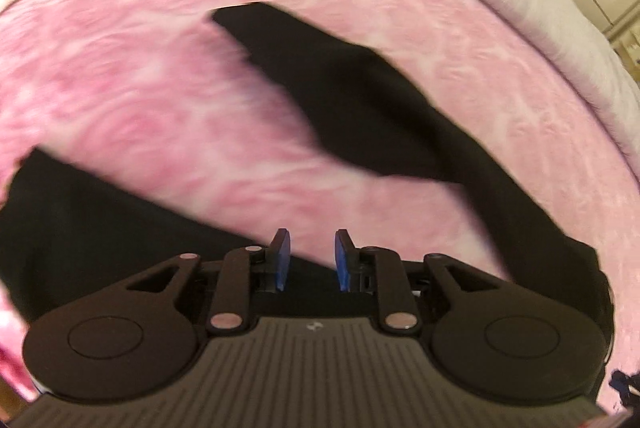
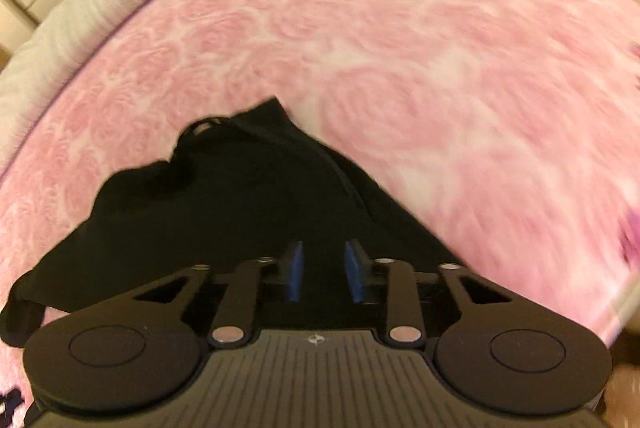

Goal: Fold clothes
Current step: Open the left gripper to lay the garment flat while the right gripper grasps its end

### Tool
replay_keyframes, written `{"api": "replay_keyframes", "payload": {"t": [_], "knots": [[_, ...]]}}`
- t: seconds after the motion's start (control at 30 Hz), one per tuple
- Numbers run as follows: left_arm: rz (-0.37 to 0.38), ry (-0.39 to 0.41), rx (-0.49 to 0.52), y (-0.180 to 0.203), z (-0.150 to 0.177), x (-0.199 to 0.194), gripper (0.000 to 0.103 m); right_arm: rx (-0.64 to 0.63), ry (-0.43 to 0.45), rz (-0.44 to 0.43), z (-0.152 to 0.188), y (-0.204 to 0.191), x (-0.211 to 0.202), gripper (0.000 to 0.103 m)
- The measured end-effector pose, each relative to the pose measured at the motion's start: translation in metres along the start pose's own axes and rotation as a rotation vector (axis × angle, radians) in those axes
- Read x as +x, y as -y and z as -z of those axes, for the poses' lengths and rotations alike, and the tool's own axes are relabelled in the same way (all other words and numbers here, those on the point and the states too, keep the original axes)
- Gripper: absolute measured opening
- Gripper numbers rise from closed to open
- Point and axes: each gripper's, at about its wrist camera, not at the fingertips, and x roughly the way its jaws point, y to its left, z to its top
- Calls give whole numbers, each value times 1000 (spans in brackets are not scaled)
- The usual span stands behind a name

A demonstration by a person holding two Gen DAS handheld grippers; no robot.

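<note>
Both grippers, left [image 1: 309,255] and right [image 2: 323,270], hover open-jawed over black garment [image 2: 224,204]; pink blanket [image 2: 440,68] beneath.

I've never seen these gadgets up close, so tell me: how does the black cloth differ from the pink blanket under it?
The black garment is plain and dark, while the pink blanket carries a pale rose pattern. The garment lies rumpled with uneven edges; the blanket is spread flat. The garment covers only part of the surface, whereas the blanket fills most of both views. Both are soft fabric on the same bed.
</note>
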Motion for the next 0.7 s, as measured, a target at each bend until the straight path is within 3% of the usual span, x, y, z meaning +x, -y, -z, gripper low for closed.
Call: {"api": "replay_keyframes", "payload": {"t": [0.17,0.27,0.33,0.57,0.7], "knots": [[17,-13,19,51,3,18,21,-91,0,-82,-47,0,35,32],[22,-19,35,77,8,27,22,-175,-30,-129,-74,-2,60,45],[18,-29,41,90,10,32,22,-233,-59,-150,-86,-6,75,45],[-24,-39,42,111,9,37,23,-307,-135,-303,-113,-14,109,32],[-45,-46,38,115,7,43,24,-183,-192,-482,-123,9,121,31]]}}
